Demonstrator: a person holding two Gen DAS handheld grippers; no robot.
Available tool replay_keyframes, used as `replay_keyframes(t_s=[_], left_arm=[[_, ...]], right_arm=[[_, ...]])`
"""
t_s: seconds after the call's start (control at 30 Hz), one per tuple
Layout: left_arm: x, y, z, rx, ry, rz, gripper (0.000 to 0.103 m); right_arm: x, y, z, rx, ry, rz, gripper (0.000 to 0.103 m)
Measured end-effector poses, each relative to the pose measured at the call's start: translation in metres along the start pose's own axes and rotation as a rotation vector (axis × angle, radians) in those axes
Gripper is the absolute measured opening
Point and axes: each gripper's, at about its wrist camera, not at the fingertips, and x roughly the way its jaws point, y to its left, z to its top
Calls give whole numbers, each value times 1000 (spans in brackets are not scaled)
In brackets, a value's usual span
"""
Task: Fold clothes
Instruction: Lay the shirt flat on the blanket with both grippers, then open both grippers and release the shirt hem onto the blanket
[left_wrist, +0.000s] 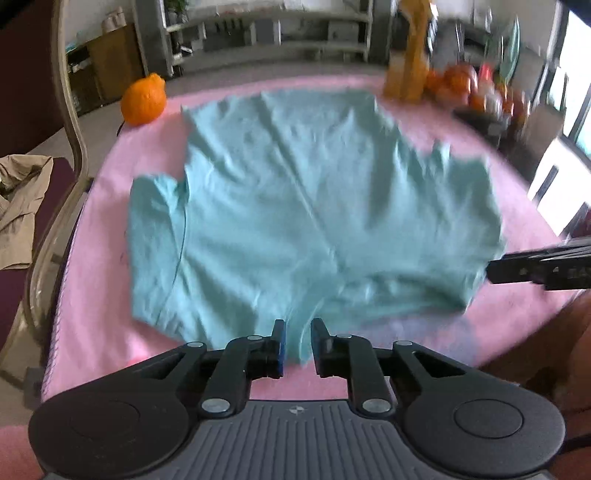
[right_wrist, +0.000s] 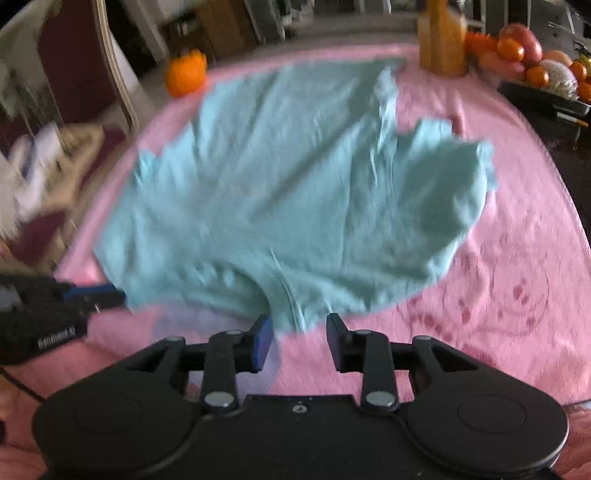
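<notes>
A light teal T-shirt lies spread on a pink blanket, sleeves out to both sides; it also shows in the right wrist view. My left gripper sits at the shirt's near edge, fingers narrowly apart with a point of teal cloth between them; whether it pinches is unclear. My right gripper is open at the near edge, cloth just reaching between its fingers. The right gripper shows at the right of the left wrist view, the left gripper at the left of the right wrist view.
An orange fruit sits at the far left of the blanket. A yellow carton and a tray of fruit stand at the far right. A chair with beige clothes stands left of the table.
</notes>
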Motion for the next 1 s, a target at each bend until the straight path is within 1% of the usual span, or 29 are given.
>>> replay_keyframes(t_s=[0.03,0.07,0.17,0.2,0.27,0.3,0.33,0.4,0.43,0.5,0.53,0.6,0.67,0.73,0.77,0.83,0.87,0.93,0.97,1.0], left_arm=[[8,-1,7,-3,10,31,18],[17,-2,13,-5,20,63,18],[49,-6,16,7,98,141,18],[57,-6,12,10,132,157,18],[56,-7,1,39,149,166,18],[53,-7,-2,44,156,167,18],[49,-6,-4,44,166,167,18],[39,-2,-2,22,162,134,18],[34,1,1,8,154,118,18],[17,3,15,-6,90,97,18],[8,4,22,-12,52,87,18],[-4,4,39,-15,-12,75,20],[-16,5,56,-16,-74,63,21],[-27,5,73,-16,-136,52,24],[-26,4,80,-16,-147,54,24],[-11,-2,83,-13,-122,61,24],[-1,-4,82,-13,-97,58,24],[22,-9,78,-14,-36,45,24],[31,-10,75,-17,-14,39,24],[37,-10,72,-20,3,33,24]], right_arm=[[-3,-3,4,24,-37,8,32],[1,-6,8,48,-54,7,32],[25,-15,18,120,-71,-13,30],[32,-18,18,141,-63,-21,29],[39,-19,12,137,-8,-47,28],[38,-17,8,111,15,-68,24],[37,-15,5,84,37,-89,24],[34,-11,-3,32,81,-130,23],[29,-11,-4,32,90,-139,24],[12,-19,4,91,52,-109,26],[-1,-24,12,129,12,-86,28],[-30,-34,32,203,-89,-37,39],[-59,-43,54,252,-187,3,47],[-80,-51,74,278,-263,19,51],[-86,-55,83,286,-289,14,52],[-86,-66,94,317,-317,-21,53],[-82,-73,97,341,-324,-44,52],[-65,-93,98,399,-304,-103,42],[-54,-103,99,428,-278,-137,33],[-41,-114,99,450,-246,-166,32]])
